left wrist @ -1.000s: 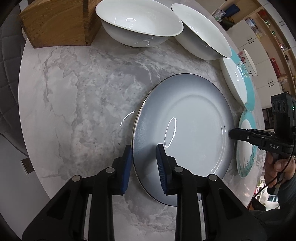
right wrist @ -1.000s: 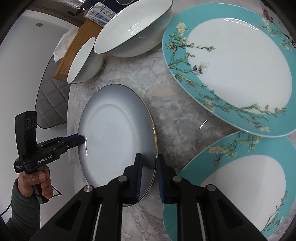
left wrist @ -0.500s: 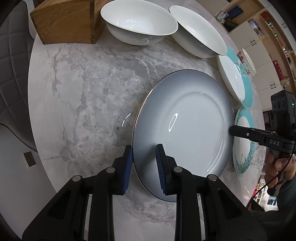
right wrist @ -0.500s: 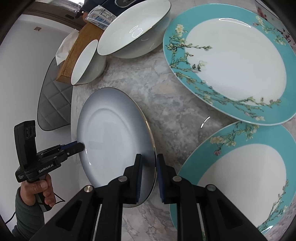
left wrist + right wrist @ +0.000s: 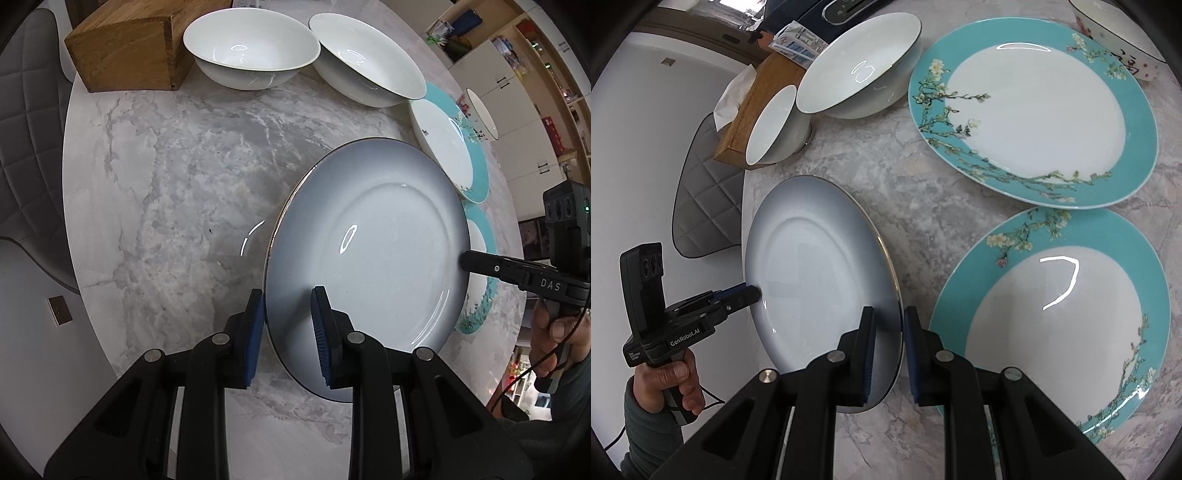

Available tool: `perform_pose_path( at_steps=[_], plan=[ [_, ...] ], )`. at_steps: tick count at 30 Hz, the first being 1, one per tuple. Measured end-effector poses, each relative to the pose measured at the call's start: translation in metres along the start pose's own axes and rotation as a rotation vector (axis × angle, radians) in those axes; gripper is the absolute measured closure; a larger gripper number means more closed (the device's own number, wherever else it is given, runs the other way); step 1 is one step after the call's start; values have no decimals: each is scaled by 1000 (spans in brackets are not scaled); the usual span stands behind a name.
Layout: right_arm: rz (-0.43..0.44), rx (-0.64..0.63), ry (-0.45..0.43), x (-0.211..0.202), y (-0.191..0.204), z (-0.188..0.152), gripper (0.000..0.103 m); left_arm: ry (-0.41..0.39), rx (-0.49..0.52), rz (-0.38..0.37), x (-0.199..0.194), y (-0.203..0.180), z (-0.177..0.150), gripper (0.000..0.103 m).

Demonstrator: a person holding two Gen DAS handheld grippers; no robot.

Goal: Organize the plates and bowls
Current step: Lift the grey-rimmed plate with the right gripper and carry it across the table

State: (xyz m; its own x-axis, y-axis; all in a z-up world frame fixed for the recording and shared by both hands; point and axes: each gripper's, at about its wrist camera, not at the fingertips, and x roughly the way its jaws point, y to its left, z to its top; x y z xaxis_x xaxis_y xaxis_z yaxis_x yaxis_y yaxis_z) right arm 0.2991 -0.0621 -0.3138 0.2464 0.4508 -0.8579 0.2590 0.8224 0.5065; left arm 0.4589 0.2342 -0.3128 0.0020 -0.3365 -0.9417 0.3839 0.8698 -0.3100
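Grey-blue plate (image 5: 369,258) held tilted above the marble desk (image 5: 166,166), left tool (image 5: 288,325) and right tool (image 5: 889,343) clamping its rim at 6 o'clock in each view.

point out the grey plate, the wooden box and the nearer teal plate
grey plate (image 5: 388,258), left wrist view, centre of its well
wooden box (image 5: 125,55), left wrist view, its front face
nearer teal plate (image 5: 1063,325), right wrist view, its white centre

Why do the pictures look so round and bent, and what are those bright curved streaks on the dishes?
Both views are fisheye, so the marble table edge bows and the corners go black. In the left wrist view, the streaks are lamp glare on the grey plate and white bowl. In the right wrist view, the same glare curls across the nearer teal plate. Both pictures look sharp.
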Motion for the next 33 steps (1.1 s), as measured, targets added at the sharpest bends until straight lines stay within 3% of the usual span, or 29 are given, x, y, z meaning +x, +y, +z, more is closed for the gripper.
perform_pose_path(
  at_steps=[19, 33],
  plan=[
    [16, -28, 70, -79, -39, -98, 86, 8, -47, -13, -21, -103, -109, 80],
    [13, -29, 131, -123, -138, -154, 85, 50, -149, -53, 25, -217, -197, 81]
  ],
)
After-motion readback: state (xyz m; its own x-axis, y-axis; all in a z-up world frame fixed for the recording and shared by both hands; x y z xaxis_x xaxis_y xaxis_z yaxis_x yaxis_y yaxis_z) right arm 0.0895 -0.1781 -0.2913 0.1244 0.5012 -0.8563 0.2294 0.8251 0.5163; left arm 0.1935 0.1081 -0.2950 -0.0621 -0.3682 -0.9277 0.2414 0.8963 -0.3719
